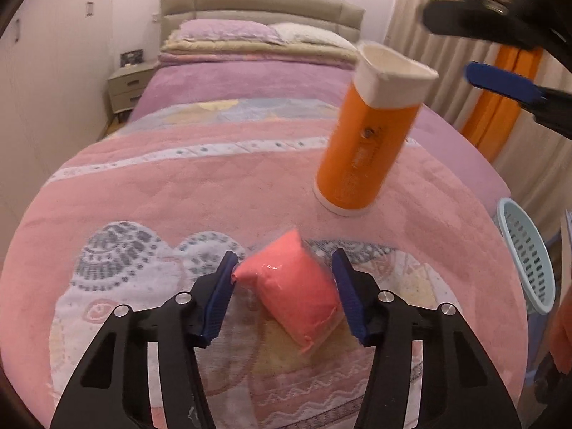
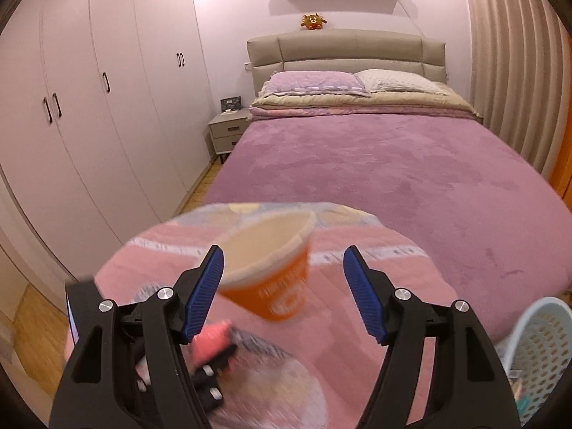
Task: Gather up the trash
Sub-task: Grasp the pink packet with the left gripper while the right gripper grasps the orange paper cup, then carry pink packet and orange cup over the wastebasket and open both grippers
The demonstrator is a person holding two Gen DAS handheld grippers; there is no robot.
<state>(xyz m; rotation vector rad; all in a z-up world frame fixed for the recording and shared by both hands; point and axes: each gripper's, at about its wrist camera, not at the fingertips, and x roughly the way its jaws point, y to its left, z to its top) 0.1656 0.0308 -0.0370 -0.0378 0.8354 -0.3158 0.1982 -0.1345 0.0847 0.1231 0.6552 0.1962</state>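
The left gripper (image 1: 284, 279) brackets the pink packet (image 1: 291, 295) on the blanket (image 1: 143, 193) without clamping, the right gripper (image 2: 284, 279) hangs spread above the tilted orange cup (image 2: 271, 268), which could topple if bumped.

Glossy plastic-wrapped pink packet (image 1: 296, 291) on fuzzy cloth blanket (image 1: 178, 193).

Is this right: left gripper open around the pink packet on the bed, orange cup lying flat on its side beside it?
Not quite. The orange cup stands on its base, mouth up, leaning a little; it is not lying on its side, as the left wrist view shows. The rest holds: the left gripper is open around the pink packet on the bed.
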